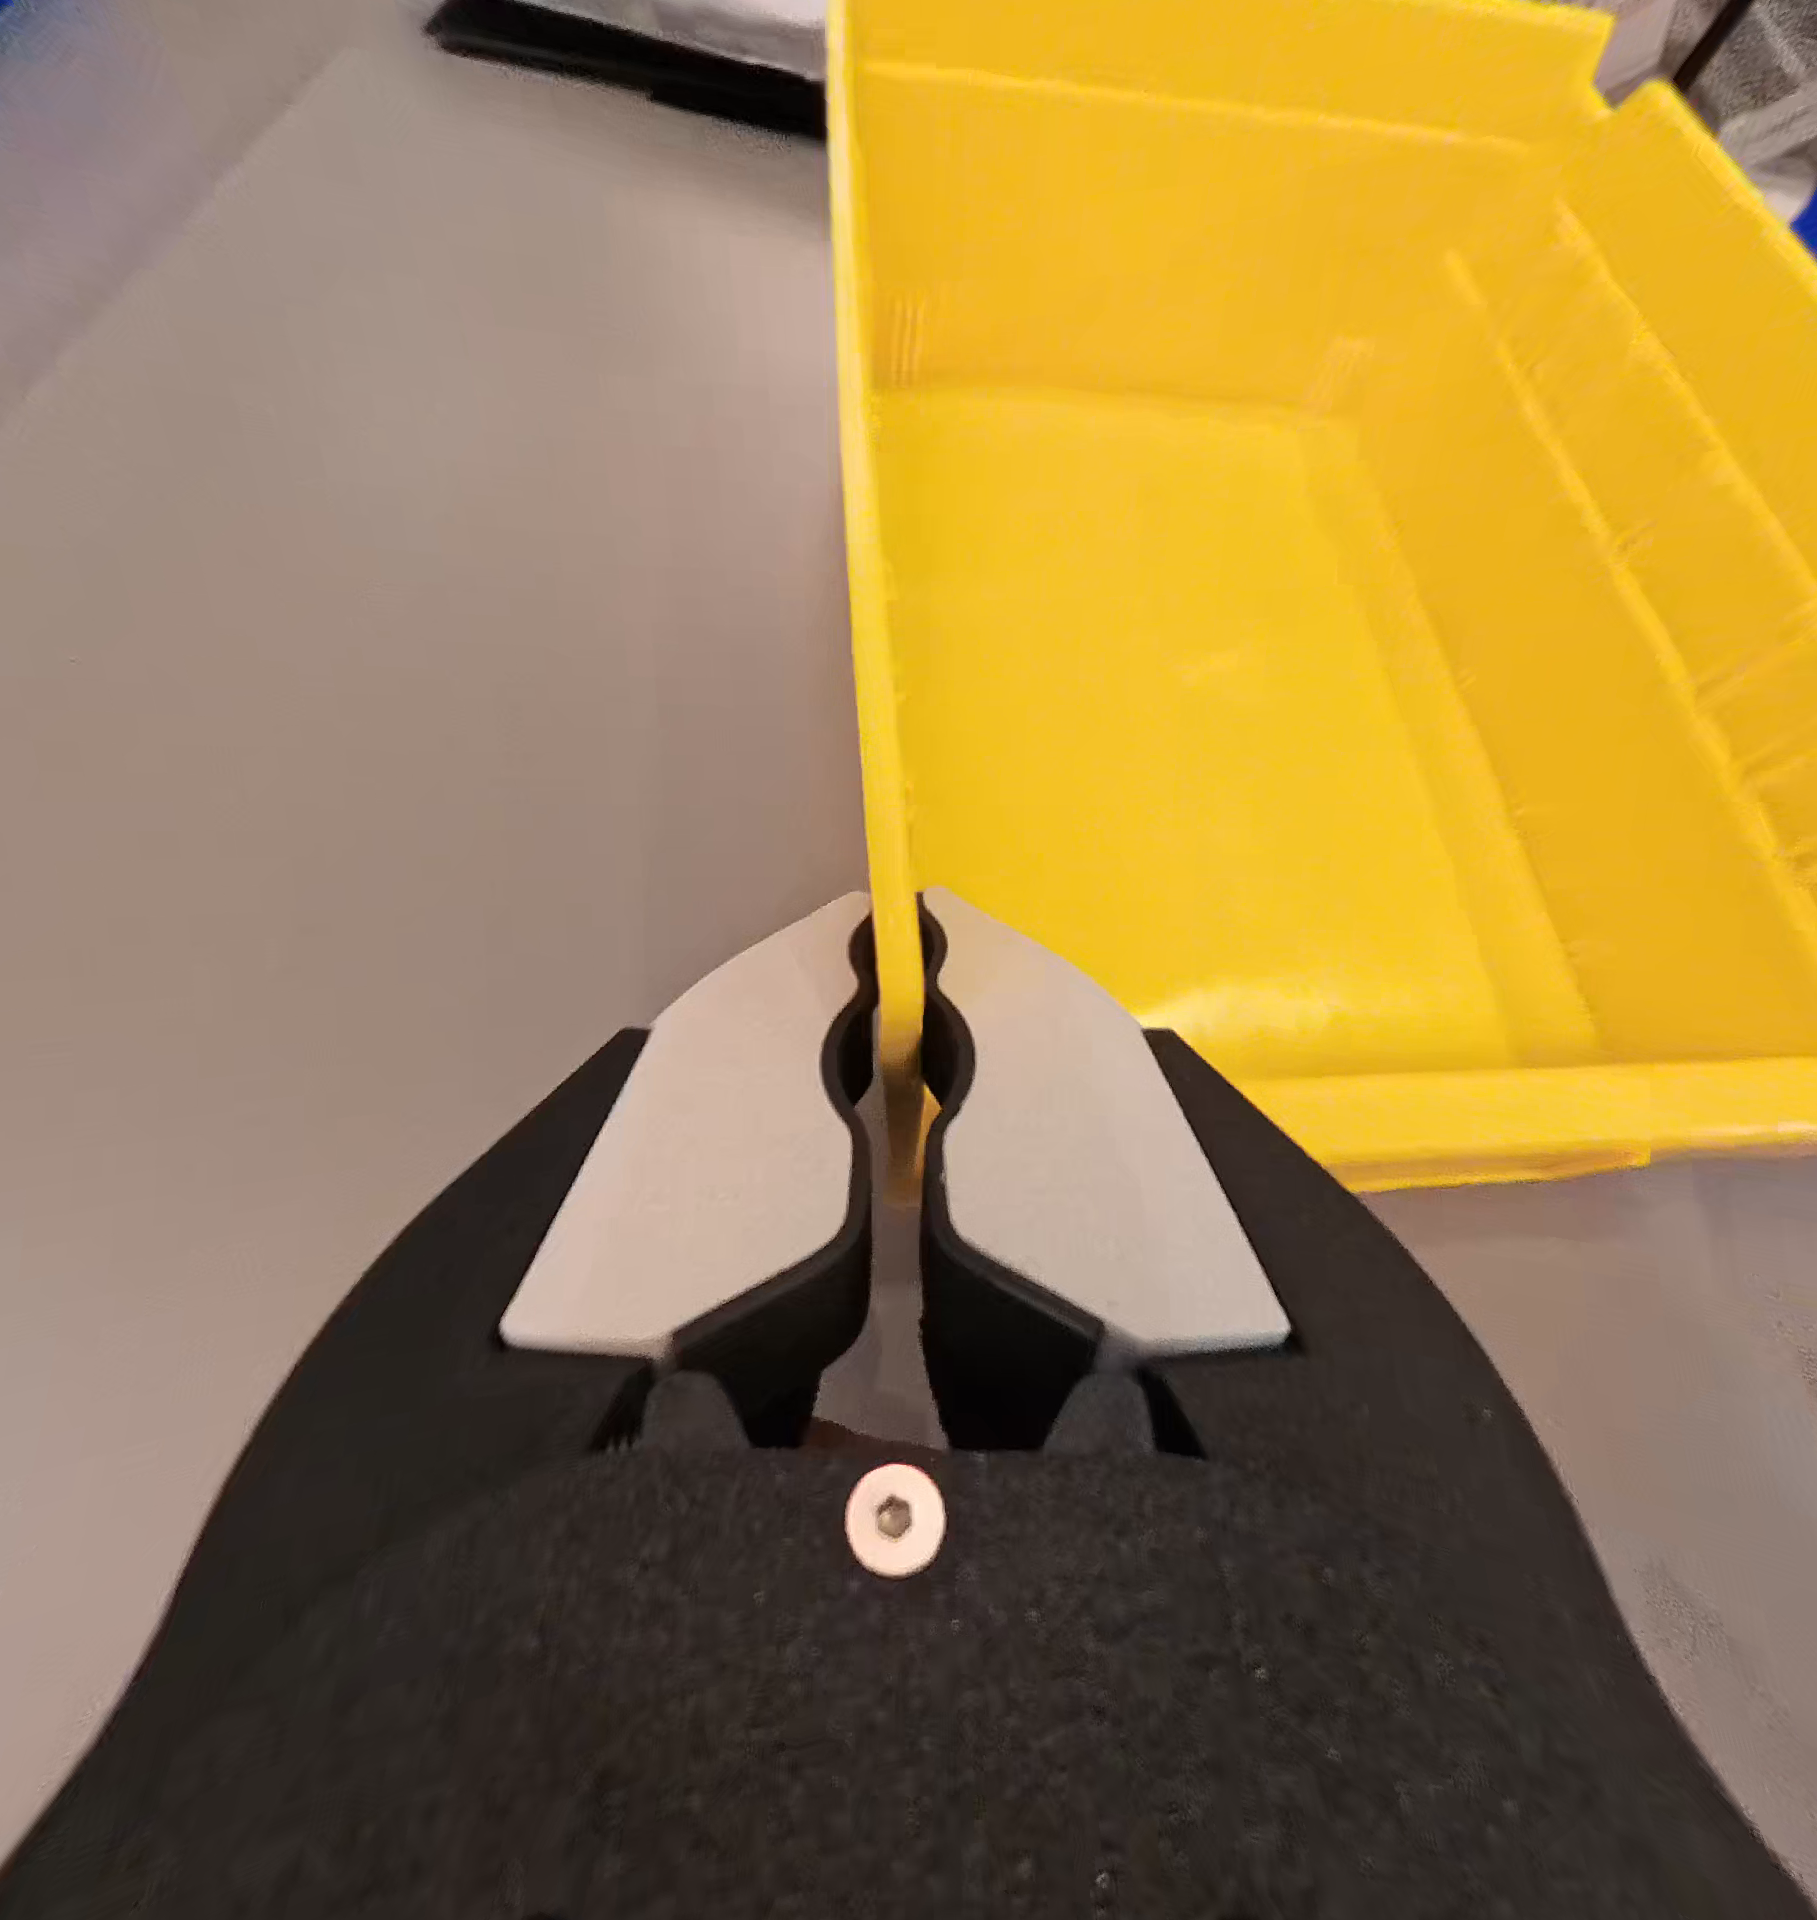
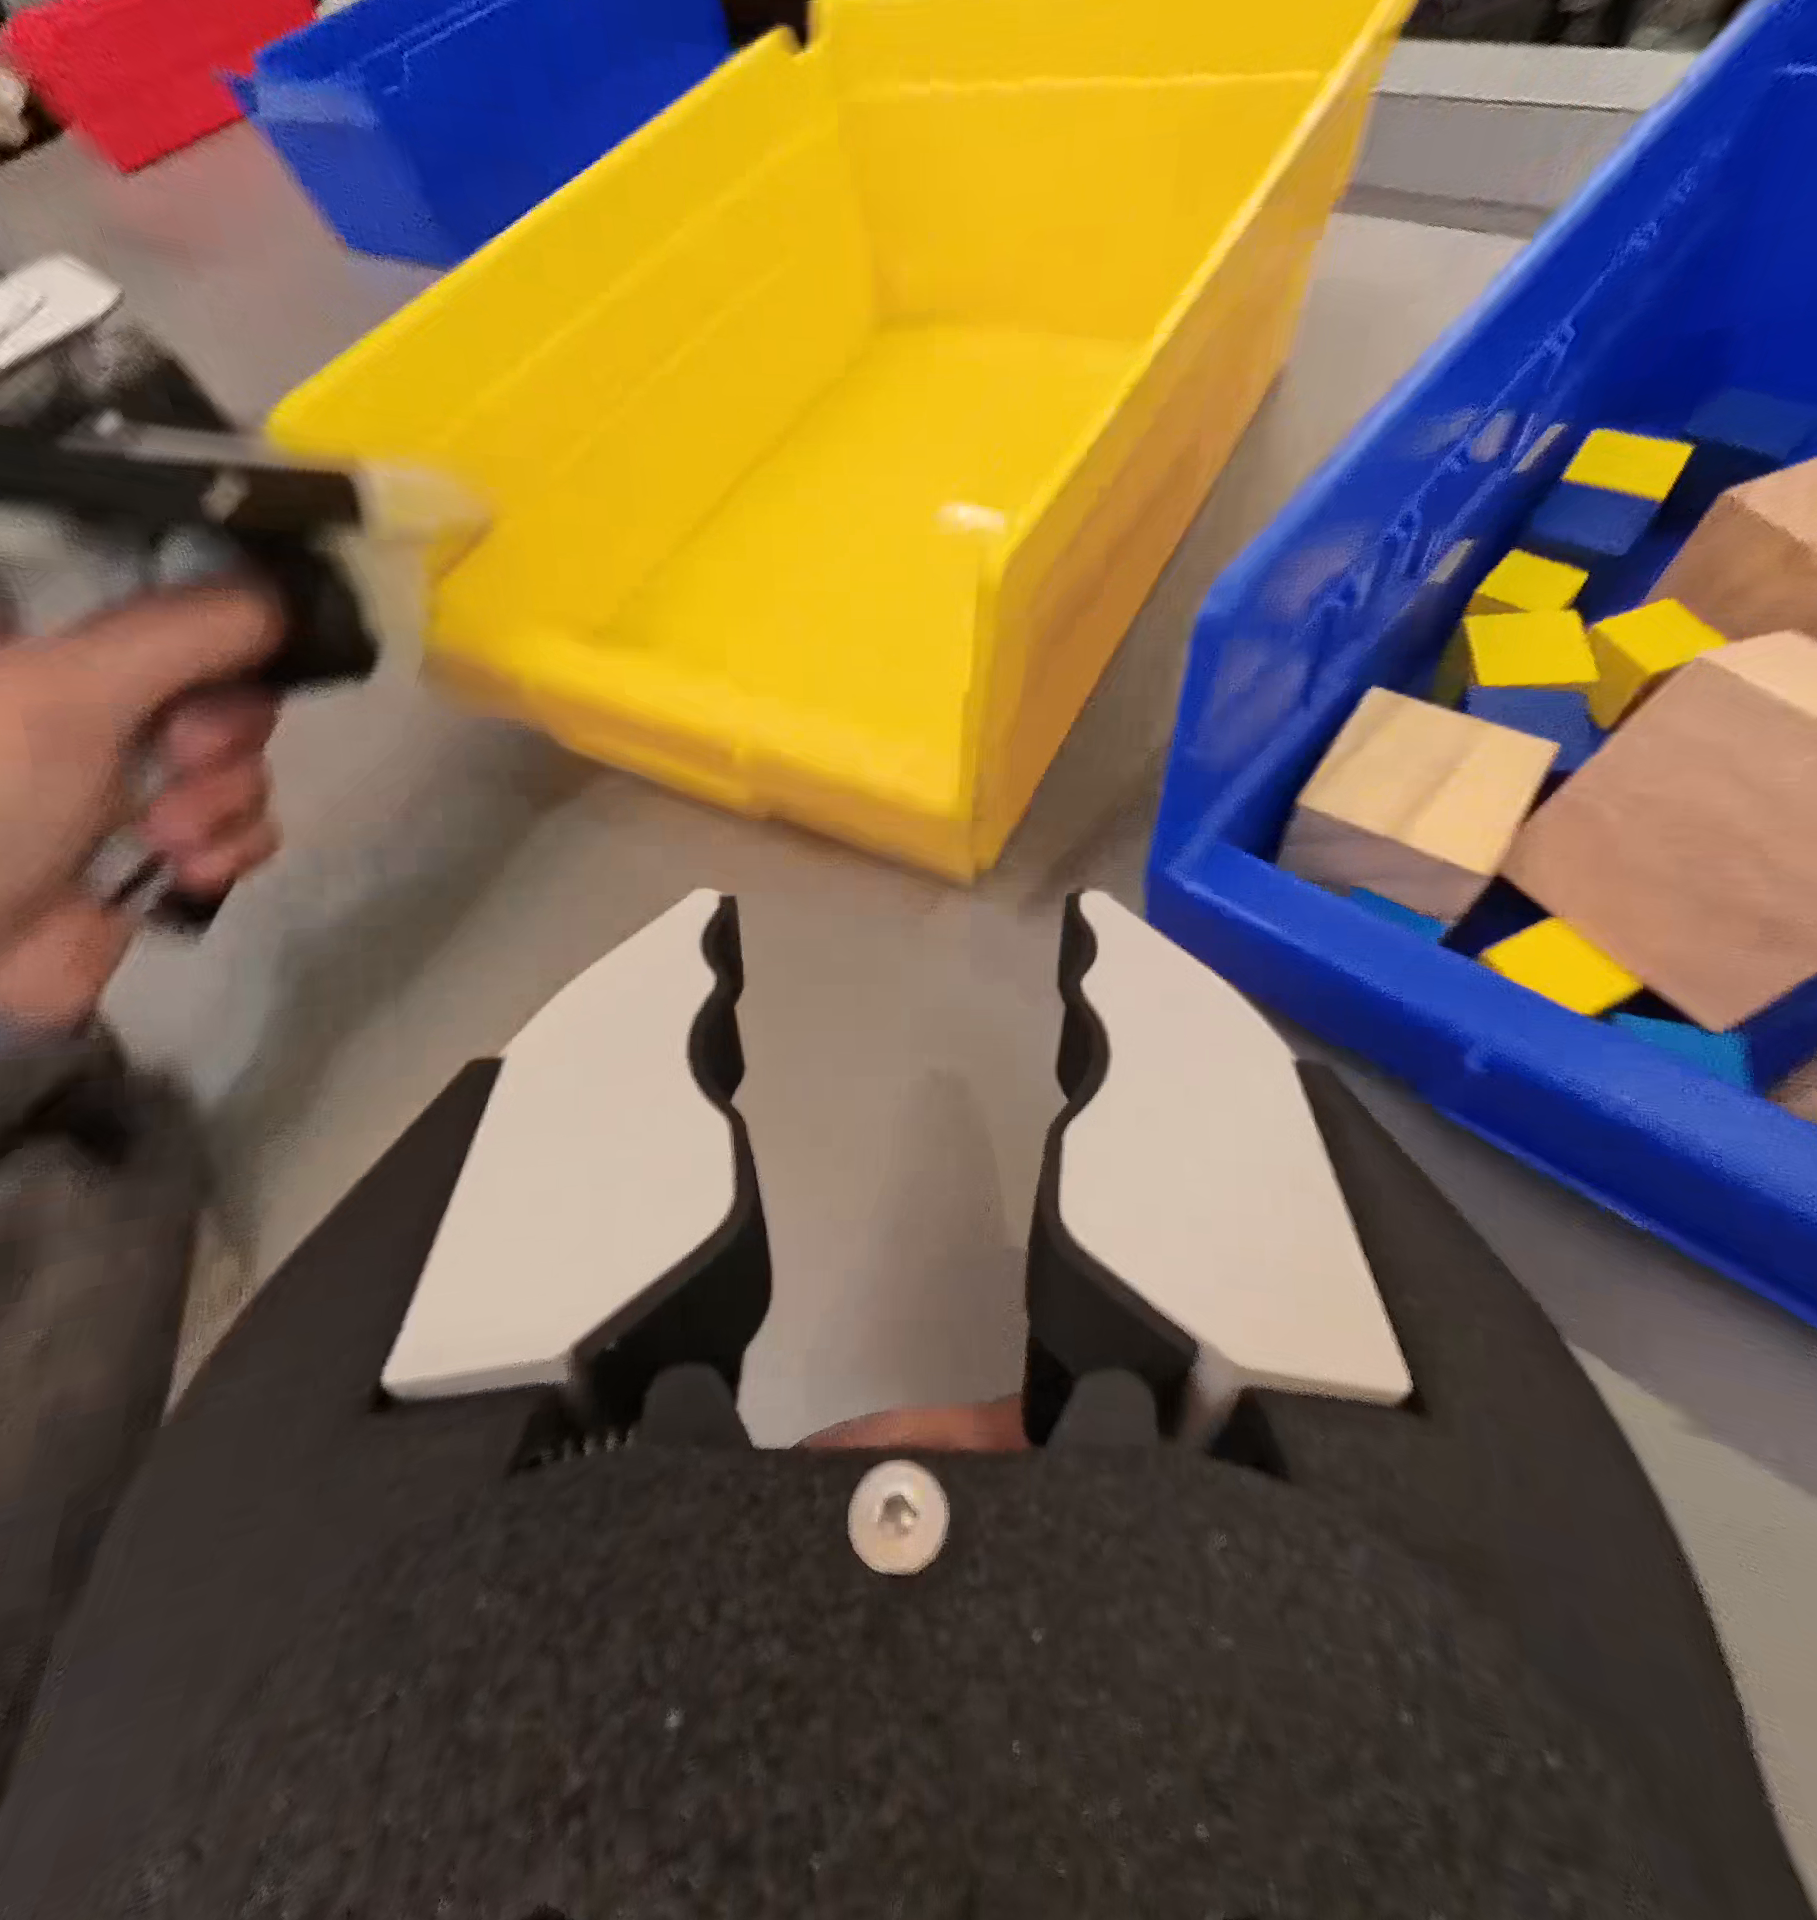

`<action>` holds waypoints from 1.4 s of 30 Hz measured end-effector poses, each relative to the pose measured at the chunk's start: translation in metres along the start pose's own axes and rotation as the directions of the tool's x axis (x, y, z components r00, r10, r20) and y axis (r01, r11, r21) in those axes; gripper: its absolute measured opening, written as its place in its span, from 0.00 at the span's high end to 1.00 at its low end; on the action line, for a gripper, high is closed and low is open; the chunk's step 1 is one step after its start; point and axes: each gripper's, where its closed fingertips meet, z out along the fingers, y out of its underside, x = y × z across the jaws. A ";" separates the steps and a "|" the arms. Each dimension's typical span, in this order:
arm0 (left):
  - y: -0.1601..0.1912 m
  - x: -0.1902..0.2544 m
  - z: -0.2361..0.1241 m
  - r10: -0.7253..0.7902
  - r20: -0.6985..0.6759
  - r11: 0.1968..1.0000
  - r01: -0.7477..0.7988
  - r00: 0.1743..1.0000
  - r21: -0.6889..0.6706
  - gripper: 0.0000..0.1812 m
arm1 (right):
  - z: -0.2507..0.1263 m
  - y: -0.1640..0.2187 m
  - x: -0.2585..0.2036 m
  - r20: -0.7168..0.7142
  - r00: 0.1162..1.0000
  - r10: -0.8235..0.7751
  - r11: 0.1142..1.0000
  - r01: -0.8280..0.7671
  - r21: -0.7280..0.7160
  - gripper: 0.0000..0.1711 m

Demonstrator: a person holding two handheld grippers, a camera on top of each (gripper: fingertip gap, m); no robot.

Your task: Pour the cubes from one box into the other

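The left gripper [image 1: 896,997] is clamped on the side wall of the yellow box [image 1: 1247,675]. The thin wall runs straight down the slot between the two jaws, one finger outside the box and the other inside it, both pressed against the plastic close to the box's low front lip. The yellow box holds nothing; its bare floor shows all the way to the tall back wall. It stands on the grey table [image 1: 364,623].

In the right wrist view the same yellow box [image 2: 831,499] sits in the middle of the table [image 2: 592,831], and the left gripper [image 2: 405,520] reaches in from the side to its near corner, carried by a blurred hand [image 2: 73,790].

The right gripper [image 2: 899,925] has its jaws spread wide, with only bare table between them. It hovers just short of the yellow box's front corner, touching nothing.

Just beside the yellow box, on the side away from the left gripper, stands the blue box [image 2: 1403,987]. The two boxes are close but apart, with a strip of table between them. The cubes [image 2: 1527,649] lie piled inside the blue box: small yellow and blue ones among several larger pale wooden blocks [image 2: 1704,821].

Beyond the yellow box stand a second blue bin [image 2: 468,114] and a red bin [image 2: 135,73], both blurred.
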 end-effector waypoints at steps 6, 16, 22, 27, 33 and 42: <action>0.044 -0.002 -0.065 -0.049 0.078 0.999 0.050 0.996 -0.010 0.98 | 0.039 0.009 -0.017 -0.116 0.991 0.070 0.997 -0.073 -0.020 0.80; -0.033 0.060 -0.133 0.047 0.109 0.961 -0.075 0.993 0.267 0.98 | -0.055 -0.094 0.017 -0.302 0.953 0.020 0.964 0.062 0.260 0.98; -0.137 0.231 -0.135 0.192 -0.093 0.900 -0.138 0.977 0.413 0.98 | -0.189 -0.161 0.142 -0.507 0.854 0.115 0.917 0.106 0.385 0.98; -0.136 0.419 -0.109 0.255 -0.302 0.913 -0.126 0.919 0.388 0.98 | -0.304 -0.131 0.281 -0.629 0.748 0.211 0.923 0.059 0.380 0.98; -0.037 0.579 -0.044 0.358 -0.309 0.923 -0.284 0.881 0.260 0.97 | -0.353 -0.025 0.438 -0.662 0.695 0.281 0.951 -0.112 0.287 0.98; 0.064 0.627 0.013 0.387 -0.344 0.922 -0.370 0.856 0.116 0.95 | -0.332 0.086 0.506 -0.611 0.693 0.382 0.923 -0.319 0.215 0.98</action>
